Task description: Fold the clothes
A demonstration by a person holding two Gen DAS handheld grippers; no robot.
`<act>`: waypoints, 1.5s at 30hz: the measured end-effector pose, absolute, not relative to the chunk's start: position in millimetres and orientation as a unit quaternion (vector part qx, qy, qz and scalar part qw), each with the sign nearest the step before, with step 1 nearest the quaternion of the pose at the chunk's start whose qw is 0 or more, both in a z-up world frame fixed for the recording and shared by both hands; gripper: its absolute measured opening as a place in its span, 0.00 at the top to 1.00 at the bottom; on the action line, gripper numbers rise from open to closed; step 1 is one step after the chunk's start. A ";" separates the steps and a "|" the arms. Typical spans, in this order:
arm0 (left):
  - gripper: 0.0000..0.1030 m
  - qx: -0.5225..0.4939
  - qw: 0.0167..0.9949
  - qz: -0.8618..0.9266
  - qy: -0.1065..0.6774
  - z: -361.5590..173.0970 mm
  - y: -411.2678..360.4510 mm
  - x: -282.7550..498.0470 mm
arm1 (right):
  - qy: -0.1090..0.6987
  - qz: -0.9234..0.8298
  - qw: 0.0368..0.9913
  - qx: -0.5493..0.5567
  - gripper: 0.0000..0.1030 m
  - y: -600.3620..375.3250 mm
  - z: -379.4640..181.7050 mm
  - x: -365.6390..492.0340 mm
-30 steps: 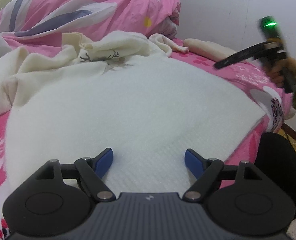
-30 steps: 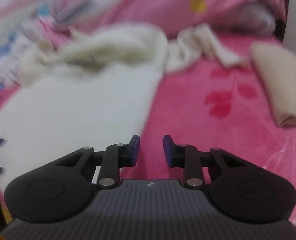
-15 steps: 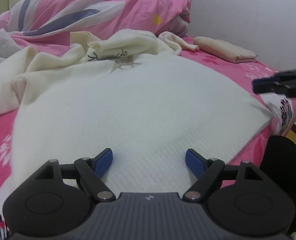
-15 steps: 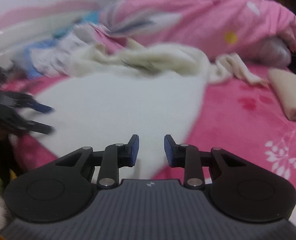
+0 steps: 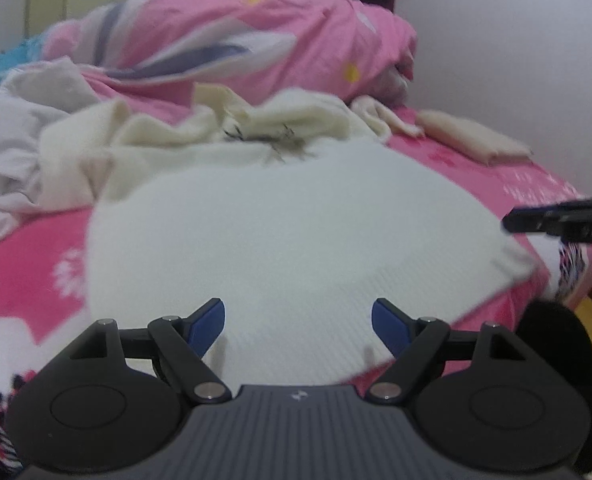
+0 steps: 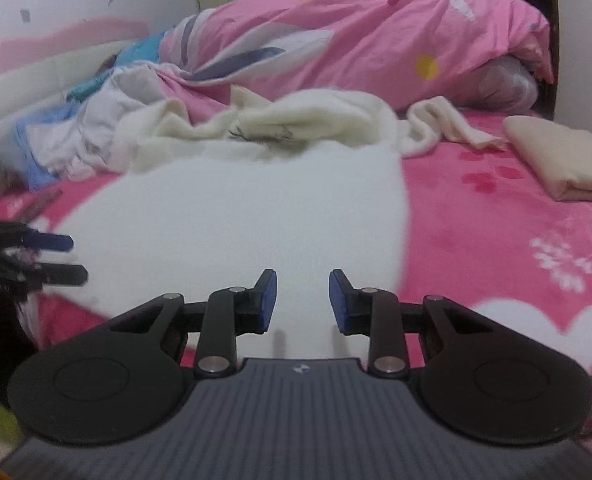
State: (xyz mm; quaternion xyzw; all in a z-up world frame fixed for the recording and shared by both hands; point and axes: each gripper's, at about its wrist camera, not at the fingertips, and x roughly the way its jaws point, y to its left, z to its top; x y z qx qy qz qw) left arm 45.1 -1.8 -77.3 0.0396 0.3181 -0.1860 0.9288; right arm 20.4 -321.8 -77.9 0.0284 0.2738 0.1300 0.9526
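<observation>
A white garment (image 5: 296, 232) lies spread flat on the bed (image 5: 28, 248), its near hem running along the front edge of the mattress; its ribbed weave shows close to the cameras, though both views are a little blurred. The left hand-held gripper (image 5: 297, 324) hovers low over the near hem with its blue-padded fingers (image 5: 208, 322) wide apart and nothing between them; whether the pads touch the cloth cannot be told. The right hand-held gripper (image 6: 301, 300) sits over the garment's near right corner, its fingers (image 6: 266, 296) parted by a narrower gap, likewise empty; the same white garment (image 6: 236, 220) fills the left and middle of its view, with pink flowered sheet to the right. Each tool appears in the other's camera: the right one as a dark bar at the right edge of the left view (image 5: 563, 220), just above the garment's right corner; the left one at the left edge of the right view (image 6: 32, 258), its two fingers apart.

Behind the white garment lies a crumpled cream garment (image 5: 264, 128) (a dark sketchy print shows on it), touching the white one's far edge; a rumpled pink duvet (image 5: 232, 44) is heaped behind that. A folded beige cloth (image 6: 563, 160) rests on the sheet to the right, well apart from the white garment; pale and blue clothes (image 6: 80, 132) are piled at the left.
</observation>
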 end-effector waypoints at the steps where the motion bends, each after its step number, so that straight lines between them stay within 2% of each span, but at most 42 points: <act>1: 0.21 0.037 0.929 -0.178 0.321 -77.4 1.3 46.9 | 0.277 0.134 0.951 0.027 0.72 -313.9 -79.5 24.5; 5: 0.20 0.028 0.923 -0.143 0.357 -85.0 13.5 57.3 | 0.352 0.124 0.927 -0.030 0.60 -282.4 -103.2 46.2; 8: 0.19 0.005 0.916 -0.135 0.377 -91.6 24.1 57.0 | 0.362 0.110 0.926 -0.008 0.55 -285.6 -97.9 46.6; 10: 0.18 -0.005 0.919 -0.135 0.372 -88.1 27.0 53.7 | 0.375 0.099 0.921 0.026 0.44 -292.2 -87.2 48.0; 12: 0.17 -0.017 0.920 -0.137 0.367 -84.1 30.0 52.1 | 0.370 0.091 0.923 0.059 0.27 -297.5 -75.3 45.8; 14: 0.15 -0.030 0.920 -0.140 0.365 -80.8 33.9 51.5 | 0.352 0.089 0.928 0.080 0.18 -297.7 -65.1 41.7; 17: 0.13 -0.050 0.917 -0.139 0.369 -77.9 39.1 52.6 | 0.344 0.079 0.932 0.077 0.15 -287.0 -59.0 45.0; 19: 0.11 -0.057 0.915 -0.140 0.373 -77.7 42.7 52.2 | 0.353 0.074 0.931 0.064 0.06 -277.5 -61.2 53.0; 21: 0.11 -0.057 0.915 -0.137 0.376 -78.5 43.0 53.4 | 0.362 0.064 0.929 0.051 0.02 -267.7 -67.1 60.9; 25: 0.08 -0.049 0.914 -0.133 0.380 -81.4 40.5 54.9 | 0.397 0.046 0.916 0.025 0.01 -250.7 -87.9 75.3; 32: 0.01 -0.025 0.913 -0.130 0.385 -84.8 31.7 55.9 | 0.399 0.038 0.916 0.022 0.01 -245.4 -97.5 72.4; 45: 0.00 -0.005 0.908 -0.106 0.406 -80.4 22.1 58.1 | 0.392 0.033 0.919 0.024 0.01 -243.1 -106.6 68.6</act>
